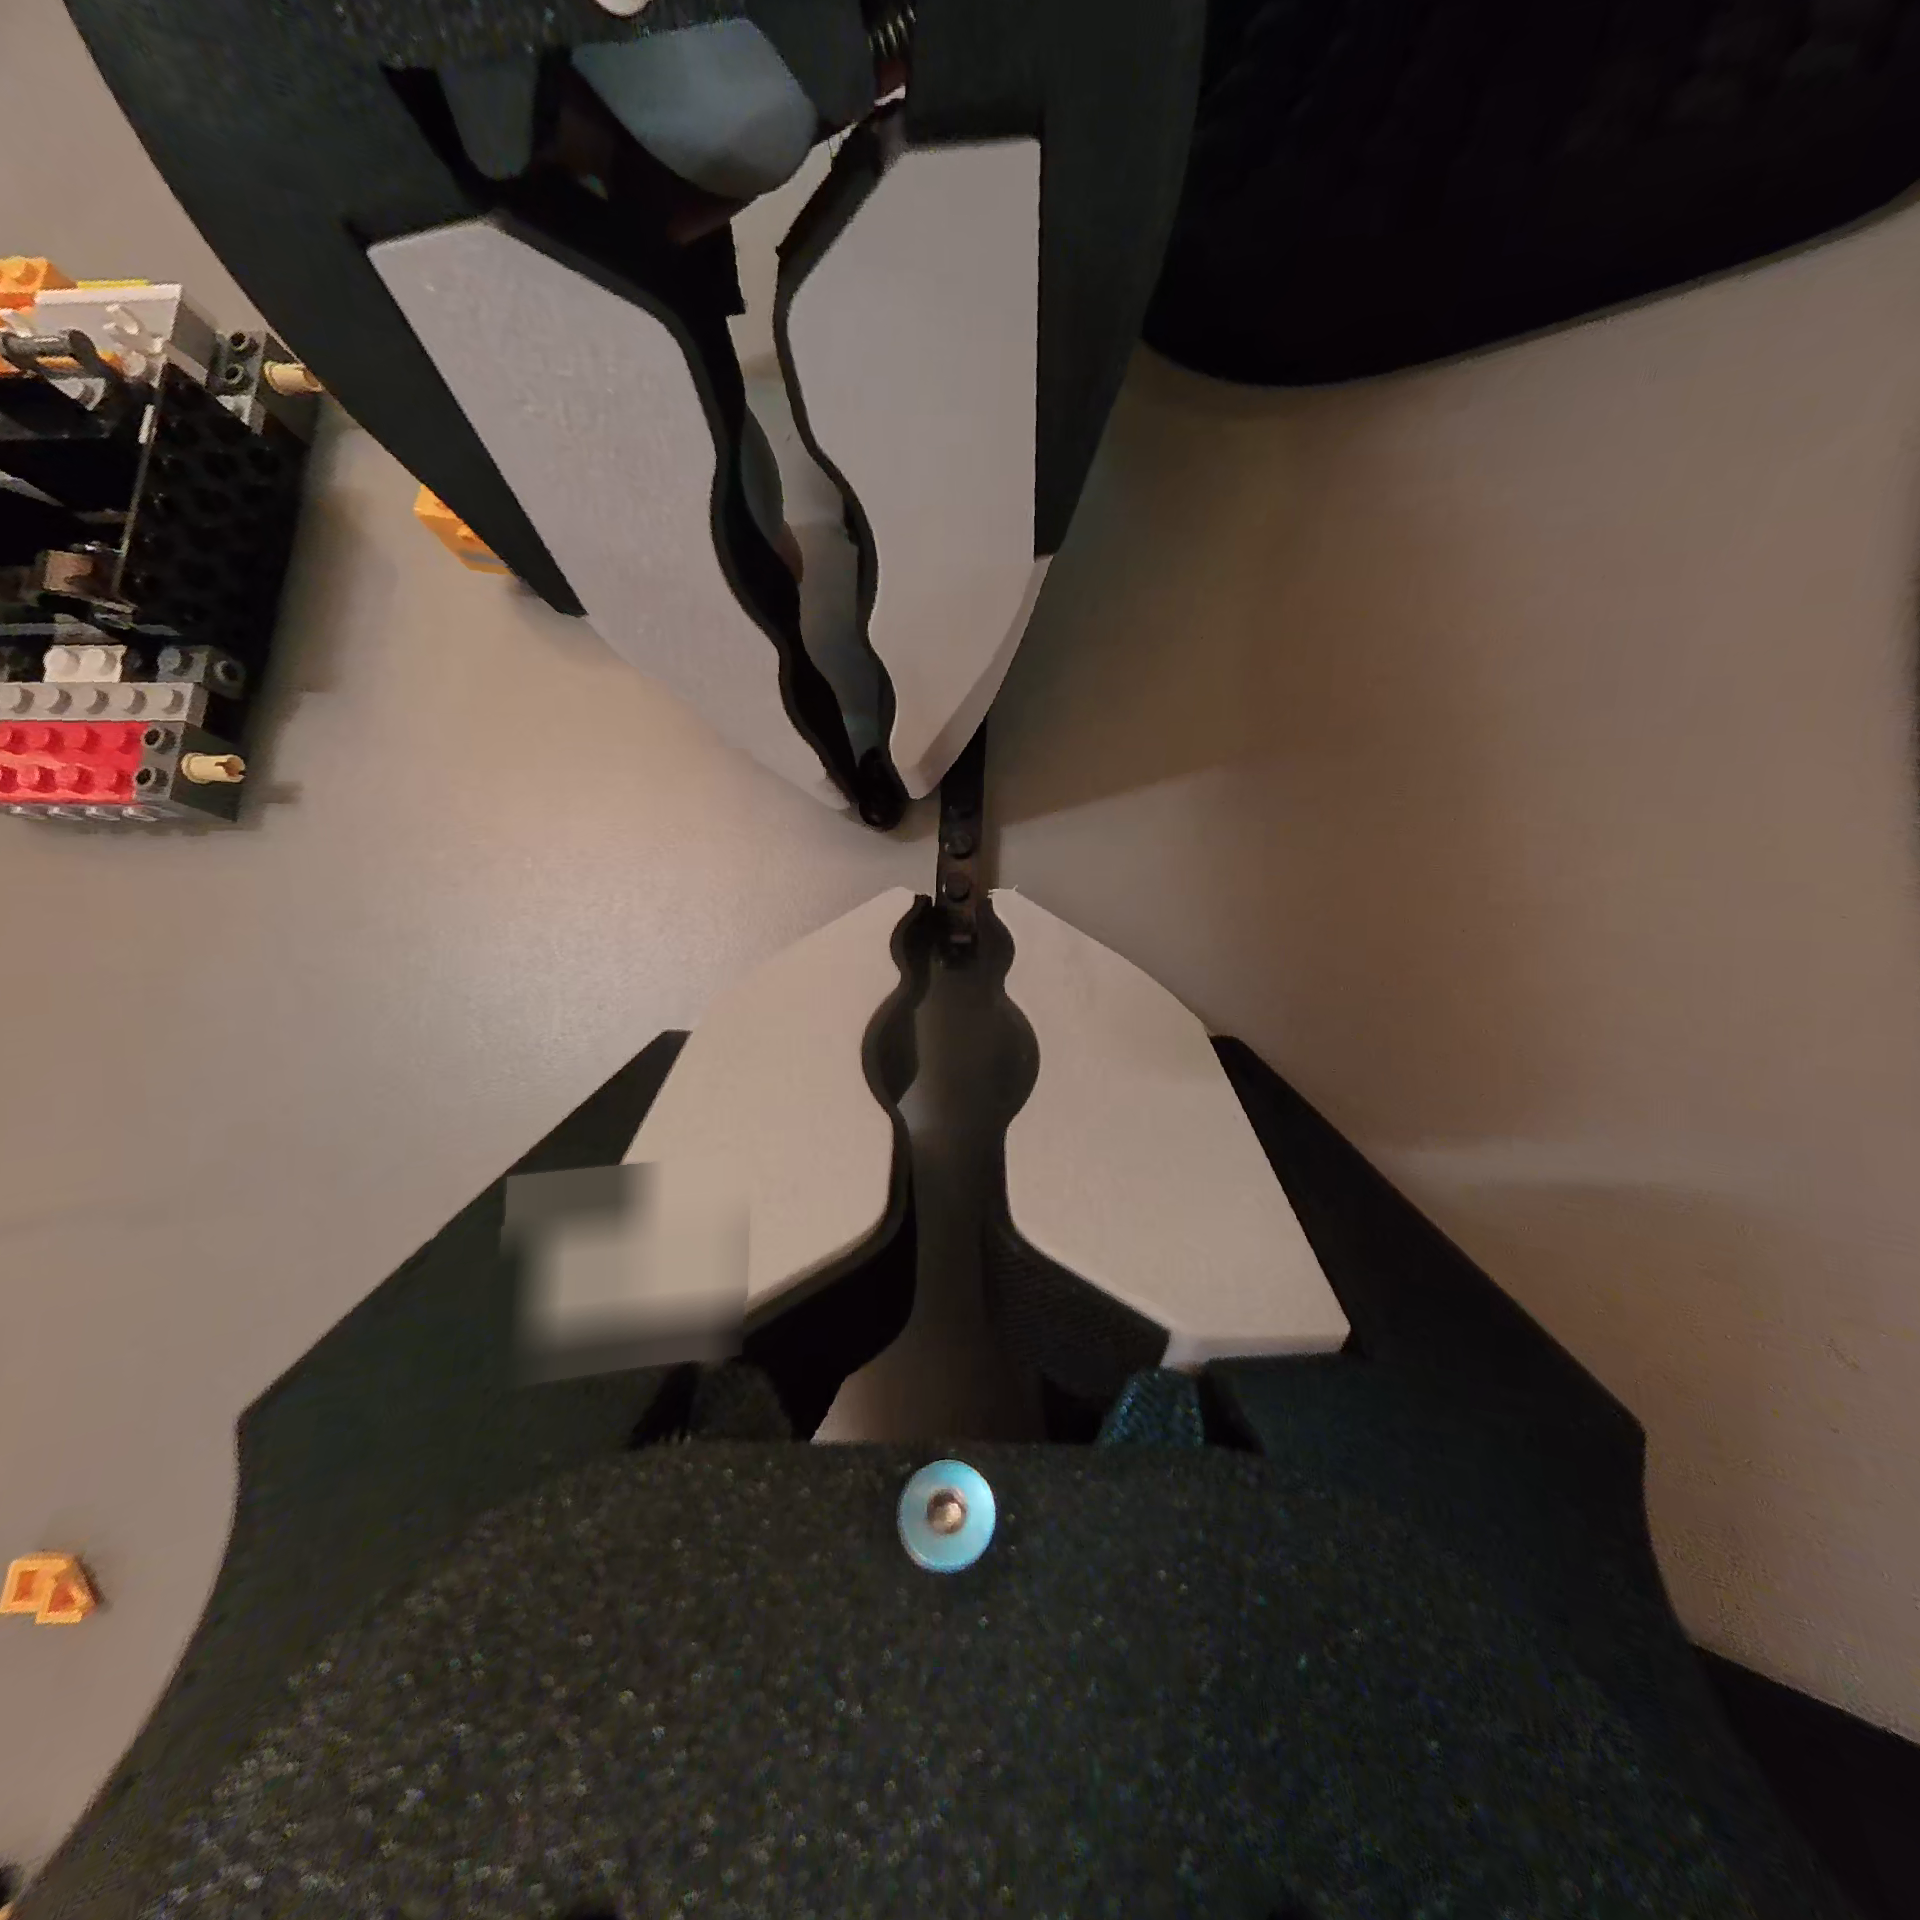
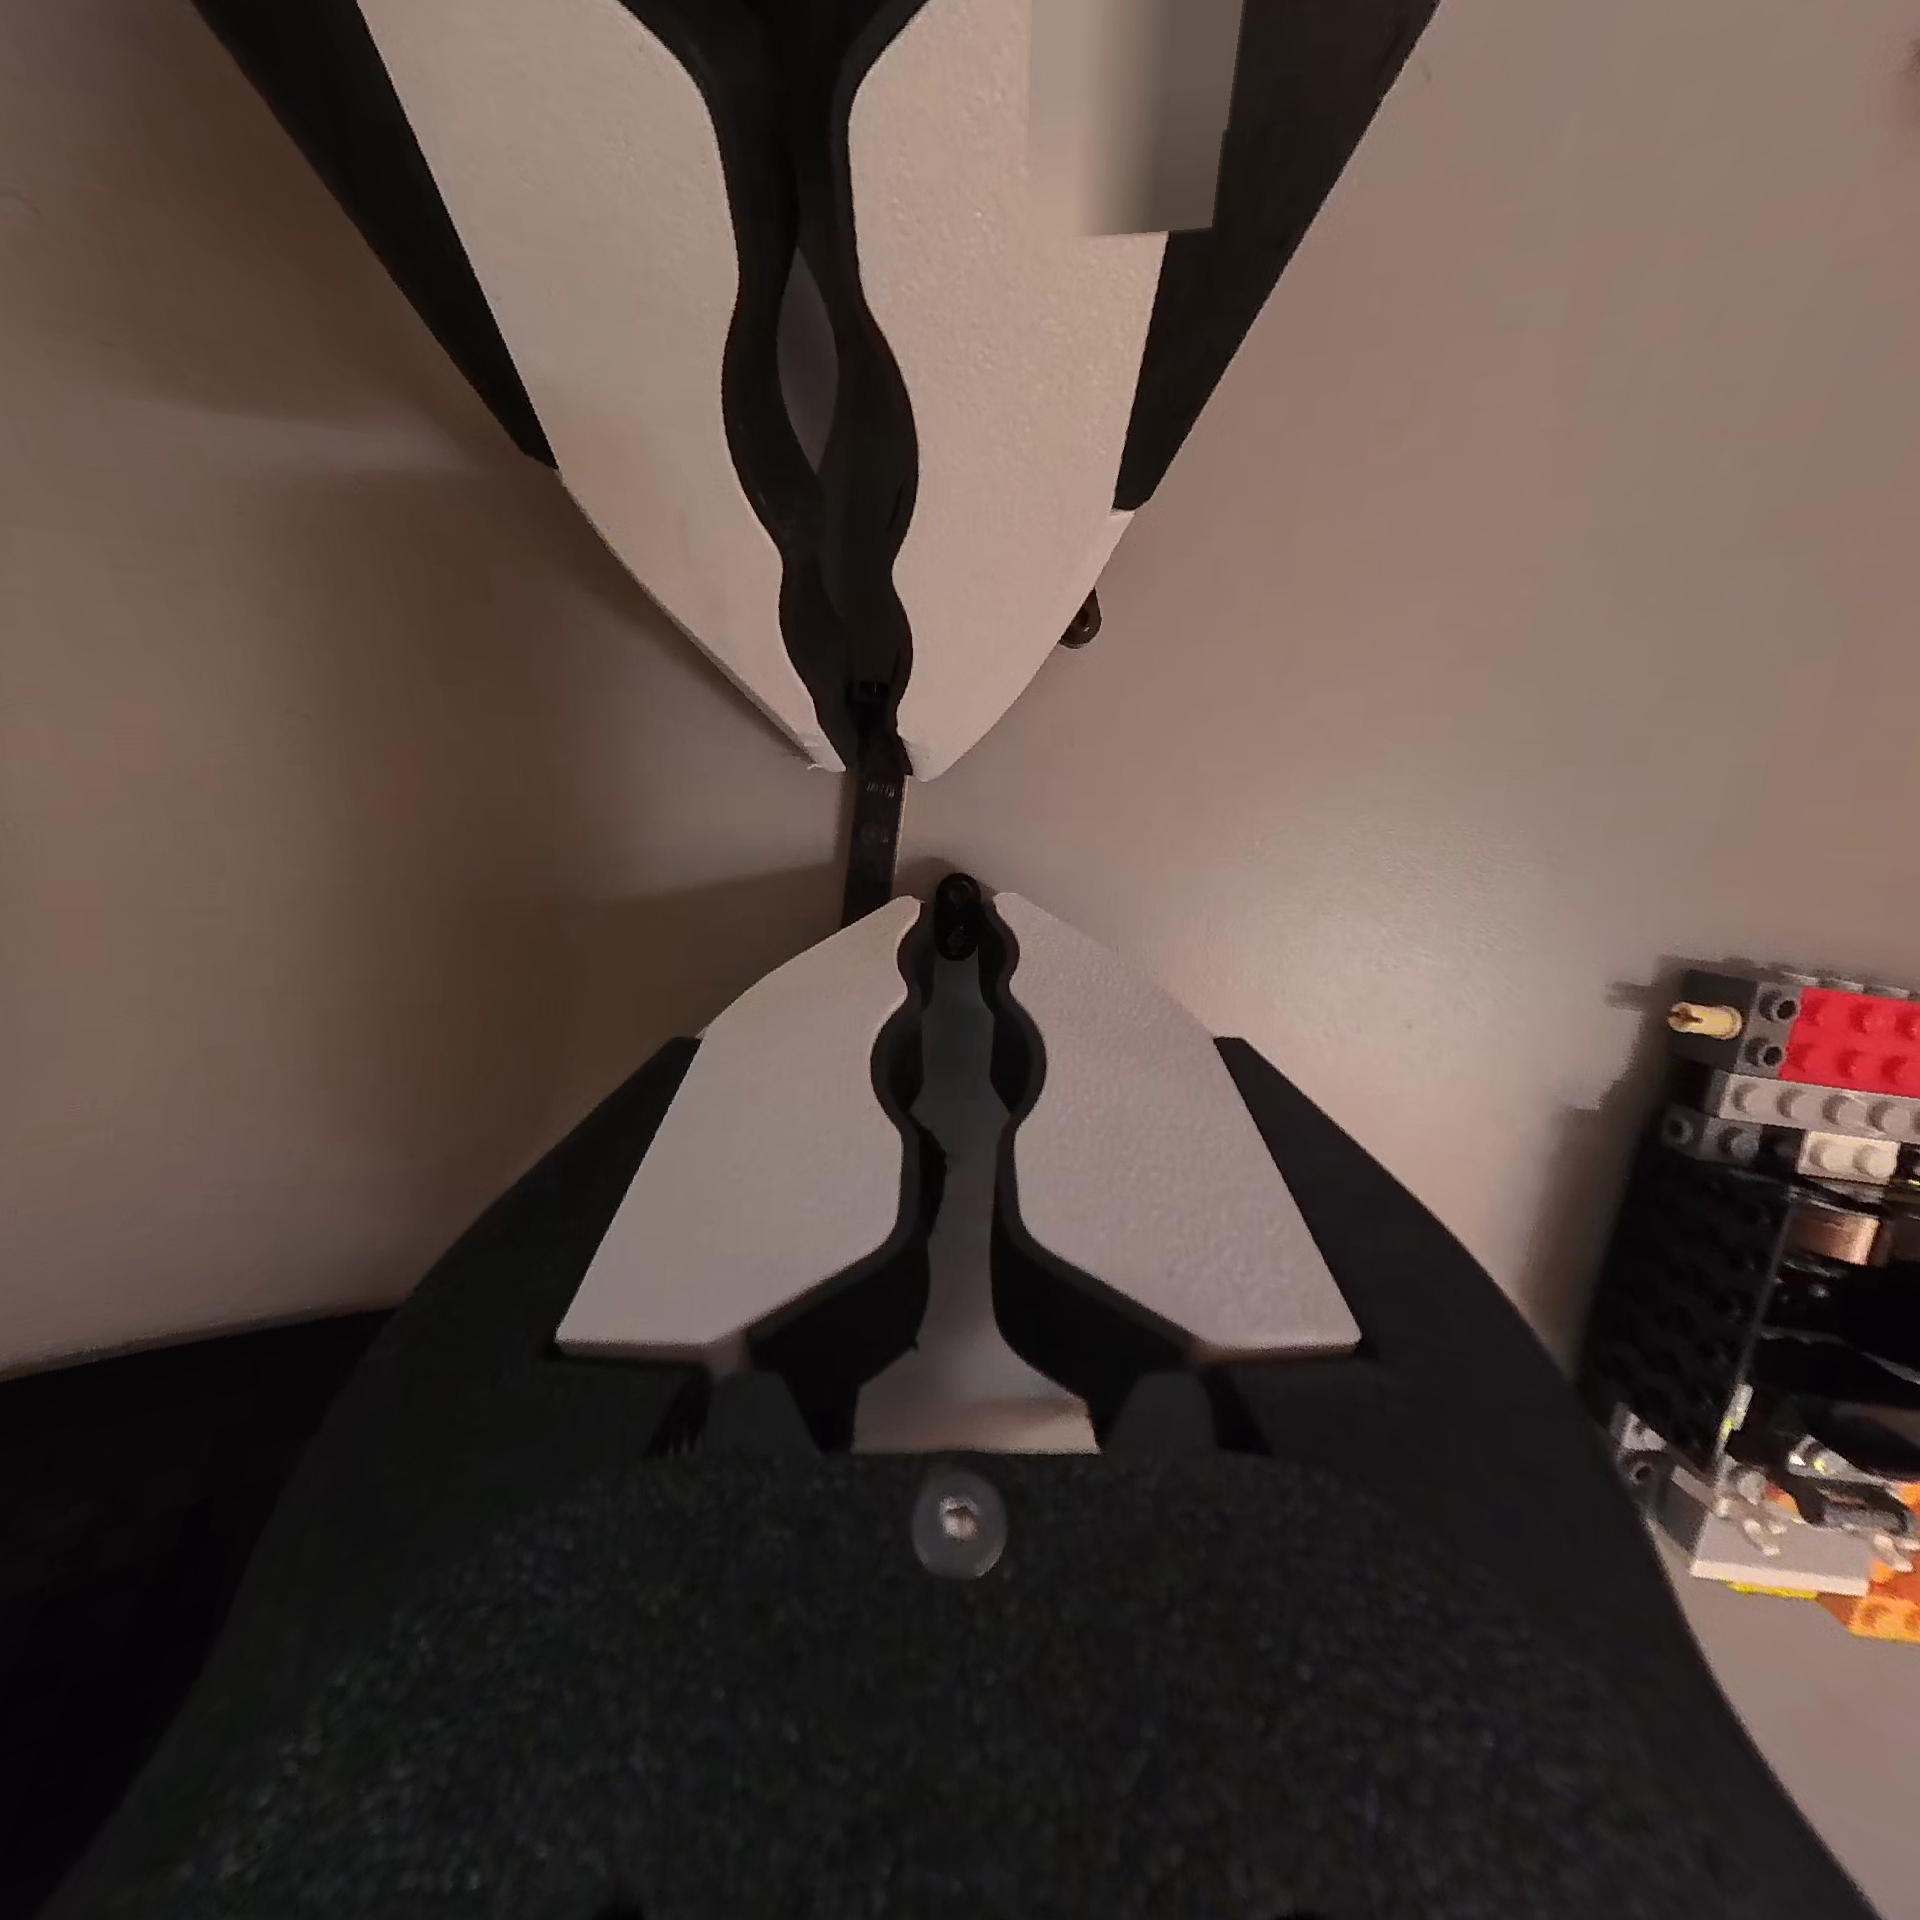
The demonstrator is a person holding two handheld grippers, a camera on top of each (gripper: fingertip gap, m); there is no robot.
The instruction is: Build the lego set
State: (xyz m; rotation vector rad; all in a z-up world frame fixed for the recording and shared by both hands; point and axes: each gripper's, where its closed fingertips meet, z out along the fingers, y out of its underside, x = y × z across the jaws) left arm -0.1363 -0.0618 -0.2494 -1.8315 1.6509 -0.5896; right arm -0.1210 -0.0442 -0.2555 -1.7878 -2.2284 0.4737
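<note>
My left claw [image 1: 951, 914] fills the bottom of its own view, black body and white fingers narrowing to a tip at the centre of the frame. The tips are pinched on the near end of a thin black studded strip [image 1: 958, 847], which runs upward from them toward the middle of the picture.

Facing it from the top of that frame comes my right claw [image 1: 883, 795], its fingers nipped together on a small black pin [image 1: 878, 795] just left of the strip. In the right wrist view the same meeting shows mirrored: my right claw [image 2: 956, 920] rises from the bottom with the black pin [image 2: 956, 914] caught at its tips, and the left claw [image 2: 873, 753] reaches down from the top gripping the strip [image 2: 876, 831]. Pin and strip sit just beside each other; I cannot tell whether they touch.

The half-built lego model [image 1: 114, 561], black with grey, red and white bricks, rests on the pale table [image 1: 1455, 831] at the left edge of the left view. A loose orange piece [image 1: 47, 1590] lies at lower left, and another [image 1: 462, 530] peeks out beside the right claw.
</note>
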